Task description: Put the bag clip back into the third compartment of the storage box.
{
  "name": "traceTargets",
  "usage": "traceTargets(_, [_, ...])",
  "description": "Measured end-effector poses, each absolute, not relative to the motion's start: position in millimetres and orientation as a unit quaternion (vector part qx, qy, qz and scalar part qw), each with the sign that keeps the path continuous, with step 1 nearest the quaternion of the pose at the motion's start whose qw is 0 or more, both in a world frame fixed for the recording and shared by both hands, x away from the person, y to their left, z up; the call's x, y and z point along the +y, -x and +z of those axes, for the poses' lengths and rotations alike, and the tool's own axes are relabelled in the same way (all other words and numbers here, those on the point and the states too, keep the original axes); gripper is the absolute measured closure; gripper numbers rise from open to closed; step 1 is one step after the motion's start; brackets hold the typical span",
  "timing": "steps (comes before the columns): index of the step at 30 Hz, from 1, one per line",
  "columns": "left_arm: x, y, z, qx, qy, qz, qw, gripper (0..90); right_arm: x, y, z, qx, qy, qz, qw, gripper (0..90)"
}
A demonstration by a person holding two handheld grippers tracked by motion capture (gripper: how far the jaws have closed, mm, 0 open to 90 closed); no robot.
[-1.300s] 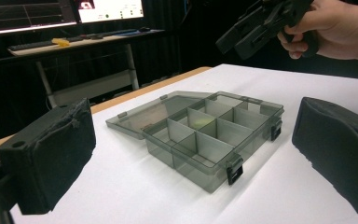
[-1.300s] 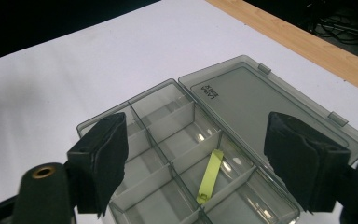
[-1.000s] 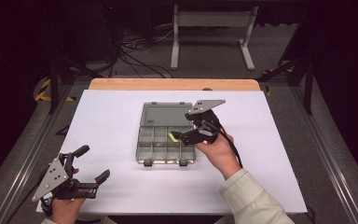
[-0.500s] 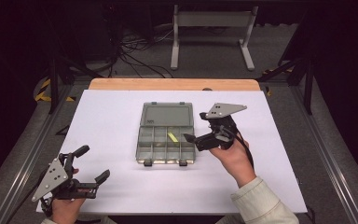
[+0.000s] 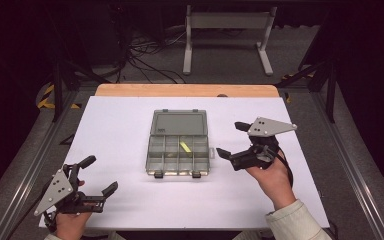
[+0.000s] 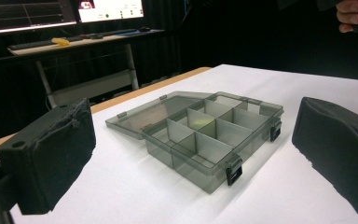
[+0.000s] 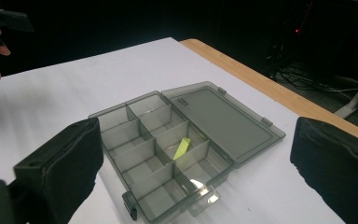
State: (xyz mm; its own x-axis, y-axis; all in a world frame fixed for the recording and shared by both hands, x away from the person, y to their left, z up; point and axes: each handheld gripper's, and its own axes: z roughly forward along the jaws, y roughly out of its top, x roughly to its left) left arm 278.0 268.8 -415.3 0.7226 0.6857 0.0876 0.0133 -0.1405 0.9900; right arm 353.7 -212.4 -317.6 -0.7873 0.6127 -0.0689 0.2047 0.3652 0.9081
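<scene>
Risk at this stage: your right tool, jaws standing wide with nothing between them after just opening, is hovering just beside the organizer box; a careless sweep could be knocking the latched edge and skidding the box across the white counter, or jolting the yellow strip out of its cell. Your left tool is also gaping, holding nothing, well apart near the counter's front corner. The box is lying mid-counter, lid folded flat behind. The strip is resting in one middle compartment; the other compartments are showing nothing inside.
</scene>
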Motion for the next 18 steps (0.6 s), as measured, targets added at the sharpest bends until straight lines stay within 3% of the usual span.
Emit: traceTargets(18, [269,-278,-415,0.251,-0.699,0.278,0.609,0.1,-265,-330,-337,0.773,-0.262,0.528,0.237,0.6])
